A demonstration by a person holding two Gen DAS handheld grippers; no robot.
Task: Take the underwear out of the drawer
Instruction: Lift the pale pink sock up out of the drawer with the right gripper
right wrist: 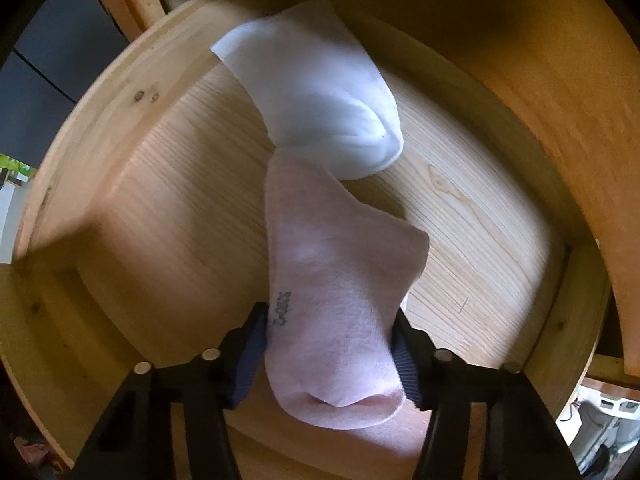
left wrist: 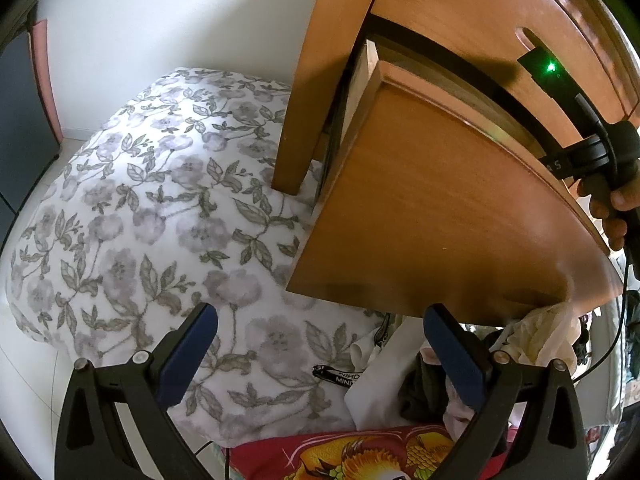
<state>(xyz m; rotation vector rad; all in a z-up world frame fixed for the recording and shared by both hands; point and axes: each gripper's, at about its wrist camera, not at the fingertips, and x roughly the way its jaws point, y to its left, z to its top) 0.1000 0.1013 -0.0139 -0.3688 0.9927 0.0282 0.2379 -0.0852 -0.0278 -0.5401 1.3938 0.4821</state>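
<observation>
Pink sock (right wrist: 336, 312), white sock (right wrist: 316, 96) touching, seemingly

Right tool (right wrist: 330, 354) pointed down into the open wooden drawer (right wrist: 132, 184), pads pressed on both sides of a pink sock (right wrist: 336, 280). White sock (right wrist: 316, 92) lay beyond it, touching its far end.

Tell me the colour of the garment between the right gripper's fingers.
Pale pink garment, clearest in the right wrist view.
</observation>
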